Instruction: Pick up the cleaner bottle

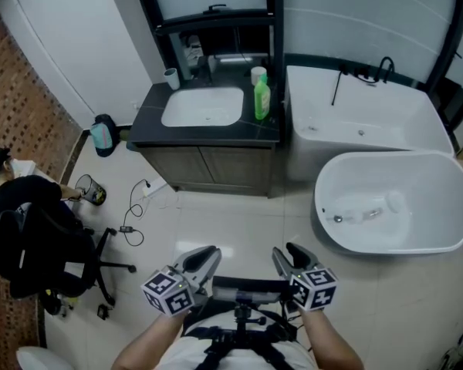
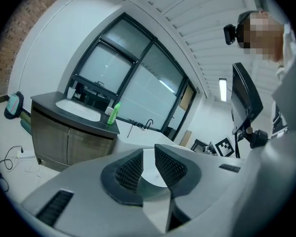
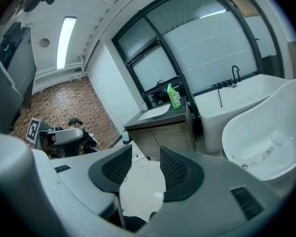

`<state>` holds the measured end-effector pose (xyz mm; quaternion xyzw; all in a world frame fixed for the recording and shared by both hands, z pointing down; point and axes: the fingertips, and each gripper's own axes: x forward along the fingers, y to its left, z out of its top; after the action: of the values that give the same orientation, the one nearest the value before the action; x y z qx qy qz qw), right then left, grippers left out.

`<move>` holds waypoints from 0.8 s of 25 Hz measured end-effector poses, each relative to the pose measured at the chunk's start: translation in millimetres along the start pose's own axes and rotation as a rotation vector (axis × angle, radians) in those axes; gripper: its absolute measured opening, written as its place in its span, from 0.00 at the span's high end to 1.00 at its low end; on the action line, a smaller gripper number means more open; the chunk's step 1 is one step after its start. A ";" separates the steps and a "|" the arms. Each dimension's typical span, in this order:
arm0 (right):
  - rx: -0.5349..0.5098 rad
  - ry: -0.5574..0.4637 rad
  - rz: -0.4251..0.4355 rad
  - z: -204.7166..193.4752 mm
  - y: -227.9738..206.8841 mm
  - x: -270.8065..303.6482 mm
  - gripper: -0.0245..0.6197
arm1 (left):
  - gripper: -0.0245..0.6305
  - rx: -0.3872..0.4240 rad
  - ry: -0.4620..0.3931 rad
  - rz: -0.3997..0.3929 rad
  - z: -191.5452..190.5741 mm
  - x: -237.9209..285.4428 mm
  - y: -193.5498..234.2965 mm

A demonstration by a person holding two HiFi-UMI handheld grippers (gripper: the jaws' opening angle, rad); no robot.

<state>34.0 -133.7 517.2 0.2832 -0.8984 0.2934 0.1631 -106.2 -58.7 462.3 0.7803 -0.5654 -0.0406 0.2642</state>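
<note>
We look steeply down from the head; both low gripper views face the same distant sink surface [image 1: 216,133].

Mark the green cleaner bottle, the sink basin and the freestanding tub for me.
green cleaner bottle [image 1: 261,99], head view, on its body.
sink basin [image 1: 203,108], head view, on its bare bowl.
freestanding tub [image 1: 424,187], head view, on its bare inner wall.
</note>
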 end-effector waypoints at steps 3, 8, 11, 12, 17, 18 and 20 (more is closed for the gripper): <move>0.004 -0.007 0.004 2.6 -0.8 1.4 0.68 | 0.86 -0.001 0.001 0.009 2.0 0.9 2.8; 0.012 -0.025 -0.007 8.7 -5.9 2.0 0.68 | 0.86 0.017 0.000 0.001 10.9 7.1 4.5; 0.014 -0.033 -0.018 9.0 -8.6 4.4 0.68 | 0.86 0.020 -0.003 -0.008 13.2 11.0 9.2; 0.014 -0.034 -0.022 8.9 -9.1 6.1 0.68 | 0.86 0.019 -0.003 -0.010 13.5 12.3 12.3; 0.020 -0.022 -0.038 7.6 -9.0 11.9 0.68 | 0.86 0.010 -0.006 -0.030 16.2 17.5 21.2; 0.016 -0.021 -0.038 8.6 -8.0 13.9 0.68 | 0.86 0.009 -0.011 -0.030 18.6 18.0 23.9; 0.011 -0.017 -0.043 11.7 -6.8 20.8 0.68 | 0.86 0.005 -0.023 -0.039 24.2 19.9 30.7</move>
<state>20.3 -154.1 520.6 0.3057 -0.8919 0.2924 0.1600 -134.3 -92.3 460.3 0.7914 -0.5530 -0.0534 0.2549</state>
